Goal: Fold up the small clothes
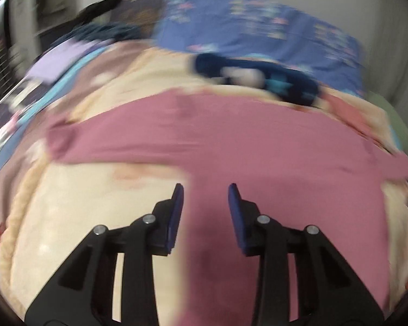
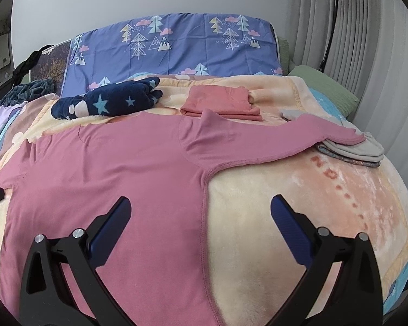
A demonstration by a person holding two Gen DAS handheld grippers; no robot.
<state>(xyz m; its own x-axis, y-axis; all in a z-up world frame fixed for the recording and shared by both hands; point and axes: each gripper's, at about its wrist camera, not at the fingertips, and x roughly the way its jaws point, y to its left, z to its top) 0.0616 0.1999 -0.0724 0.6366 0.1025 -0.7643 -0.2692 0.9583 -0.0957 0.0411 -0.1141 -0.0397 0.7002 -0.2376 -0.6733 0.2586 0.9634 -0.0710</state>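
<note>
Clearly both grippers, left gripper (image 1: 205, 190) and right gripper (image 2: 201, 203), hover spread apart, holding nothing, over the pink shirt (image 2: 108, 163), which lies flat mid-blanket (image 2: 299, 217), ready for folding.

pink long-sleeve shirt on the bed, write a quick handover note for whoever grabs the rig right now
Left hand-held gripper: open, empty, over the shirt's left side edge.
Right hand-held gripper: open, empty, straddling the right side seam.
Pink shirt: spread flat on the blanket, sleeves out; the right sleeve end lies on a grey folded stack.
Done: one folded pink garment lies behind it.
Left: every fold on this shirt.
</note>
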